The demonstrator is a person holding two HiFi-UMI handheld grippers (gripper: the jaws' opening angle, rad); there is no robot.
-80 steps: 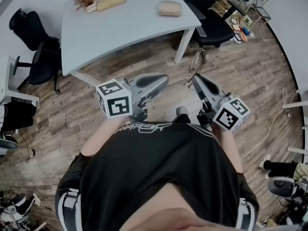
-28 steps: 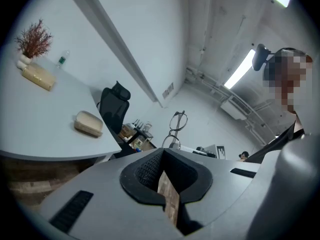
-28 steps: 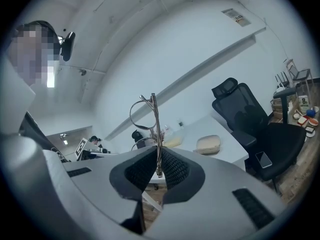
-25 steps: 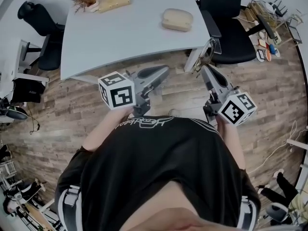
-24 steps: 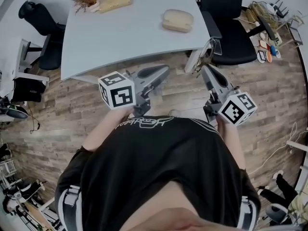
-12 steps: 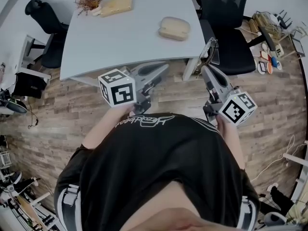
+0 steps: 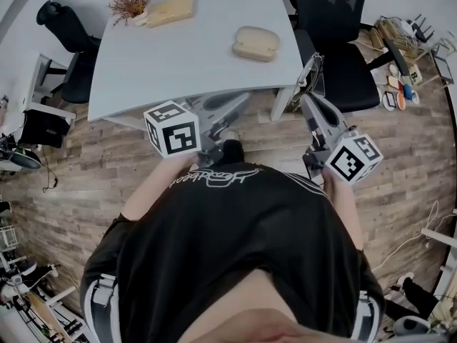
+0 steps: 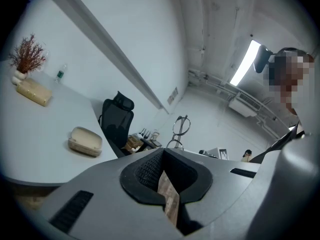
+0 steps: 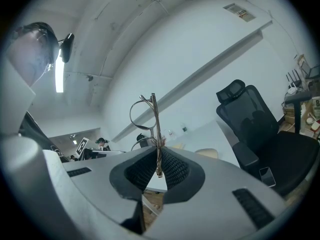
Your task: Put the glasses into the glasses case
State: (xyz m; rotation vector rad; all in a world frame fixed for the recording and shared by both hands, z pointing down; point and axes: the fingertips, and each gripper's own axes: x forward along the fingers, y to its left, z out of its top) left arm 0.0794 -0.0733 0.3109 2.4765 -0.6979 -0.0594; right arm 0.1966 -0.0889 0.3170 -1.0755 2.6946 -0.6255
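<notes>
Grips the glasses [image 9: 153, 114] by the frame in the right claw [image 9: 158, 160], in the air just off the tabletop's [image 7: 178, 56] near right corner. Carries the left claw [image 8: 161, 160] pressed together, empty. Judged early: glasses case [image 7: 255, 43] near the right edge, seemingly closed, yet to open and fill.

Pale grey tabletop [image 7: 186, 41], beige glasses case [image 7: 255, 43], dark wire-framed glasses [image 9: 145, 109]. Left gripper [image 7: 239, 100] and right gripper [image 7: 305, 100] are grey with black ribbed fingers [image 9: 175, 170] — their cubes [image 7: 171, 128] white with black square markers. Brown wood-plank floor [image 7: 100, 163]; black chair [image 7: 328, 20].
</notes>
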